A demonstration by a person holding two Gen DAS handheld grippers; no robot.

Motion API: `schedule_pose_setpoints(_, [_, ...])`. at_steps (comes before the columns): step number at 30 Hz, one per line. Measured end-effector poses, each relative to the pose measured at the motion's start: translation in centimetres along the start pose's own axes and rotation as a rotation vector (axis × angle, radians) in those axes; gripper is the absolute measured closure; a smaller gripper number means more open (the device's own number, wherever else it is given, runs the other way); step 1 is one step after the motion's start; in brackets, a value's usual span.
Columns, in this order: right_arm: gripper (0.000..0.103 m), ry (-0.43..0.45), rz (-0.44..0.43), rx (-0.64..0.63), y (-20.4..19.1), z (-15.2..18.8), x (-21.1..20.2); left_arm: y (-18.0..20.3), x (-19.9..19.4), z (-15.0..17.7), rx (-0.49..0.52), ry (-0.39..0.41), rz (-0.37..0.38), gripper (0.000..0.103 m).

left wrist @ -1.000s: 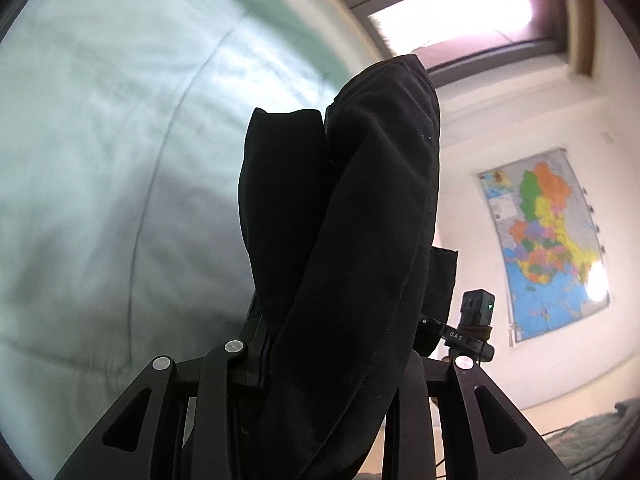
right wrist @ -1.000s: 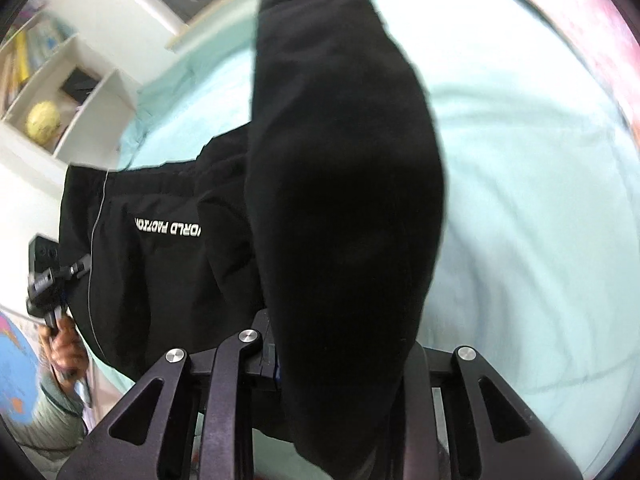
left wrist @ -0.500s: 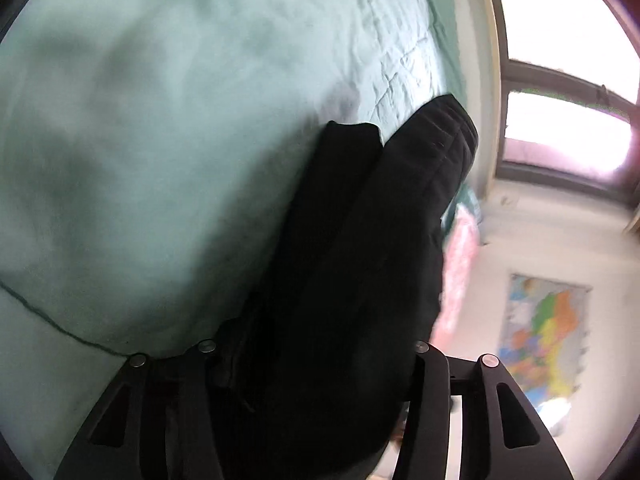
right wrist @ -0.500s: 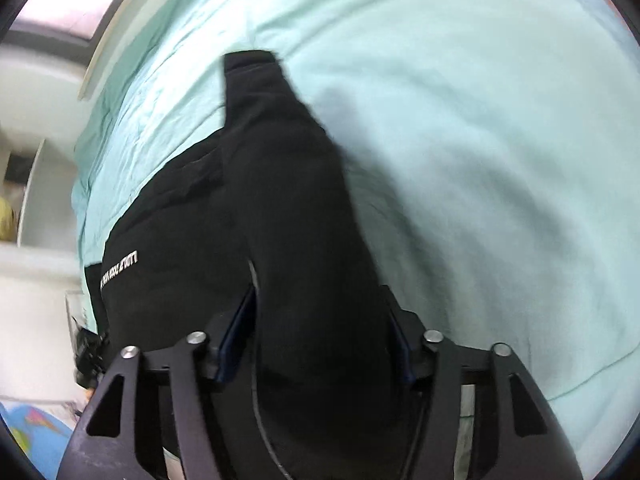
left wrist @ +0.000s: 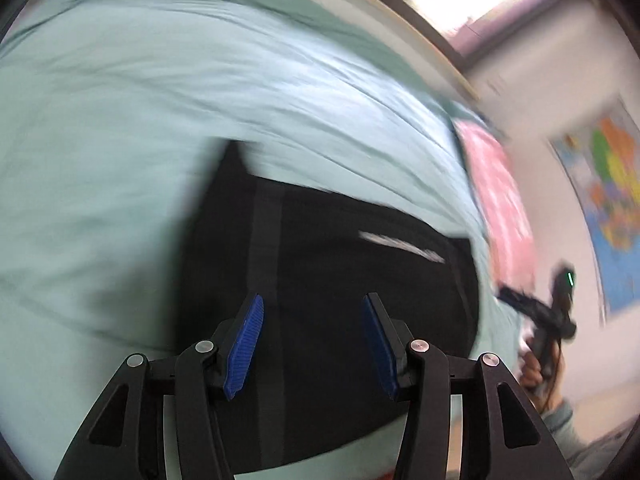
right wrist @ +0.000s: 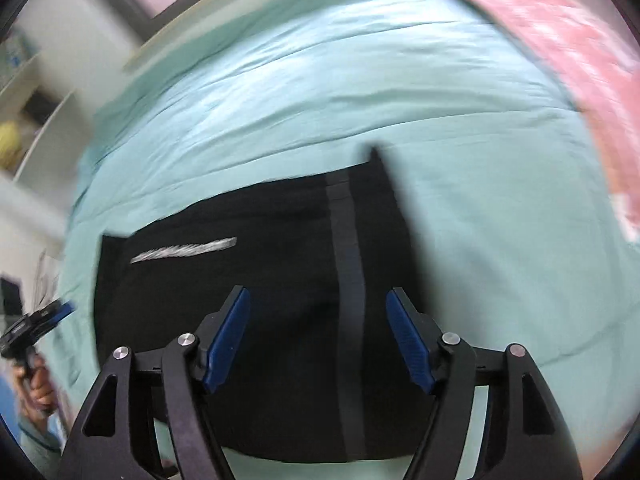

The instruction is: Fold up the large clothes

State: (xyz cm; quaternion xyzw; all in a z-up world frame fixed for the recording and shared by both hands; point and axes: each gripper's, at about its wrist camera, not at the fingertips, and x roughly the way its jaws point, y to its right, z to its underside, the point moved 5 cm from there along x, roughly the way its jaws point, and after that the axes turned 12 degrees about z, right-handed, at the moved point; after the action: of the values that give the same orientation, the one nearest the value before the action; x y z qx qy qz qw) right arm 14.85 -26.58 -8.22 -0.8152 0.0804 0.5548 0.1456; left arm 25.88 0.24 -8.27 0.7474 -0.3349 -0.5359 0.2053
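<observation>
Both tools, left (left wrist: 311, 346) and right (right wrist: 318, 342), gape above black garment (right wrist: 280, 320) lying crosswise.

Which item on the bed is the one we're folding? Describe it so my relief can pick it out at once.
Start from the mint-green bedsheet that fills both wrist views. On it, right in front of both open grippers, lies the black garment, folded flat. It is the only dark item there, with a blurred white line of print and a grey vertical stripe, unlike the pink fabric at the bed's edge.
</observation>
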Motion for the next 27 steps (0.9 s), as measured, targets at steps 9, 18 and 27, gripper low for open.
schedule_pose_setpoints(9, [0.031, -0.135, 0.204, -0.223, -5.6, 2.7, 10.5, 2.1, 15.7, 3.7, 0.138, -0.273, -0.239, 0.049])
schedule_pose_setpoints(18, [0.032, -0.172, 0.228, -0.188, -6.5, 2.1, 11.0, 2.0, 14.9, 2.4, 0.078, -0.254, -0.236, 0.049])
schedule_pose_setpoints(27, [0.032, 0.002, 0.230, -0.189, -7.3, -2.1, 1.8, 8.5, 5.9, -1.1, 0.227, -0.074, -0.333, 0.049])
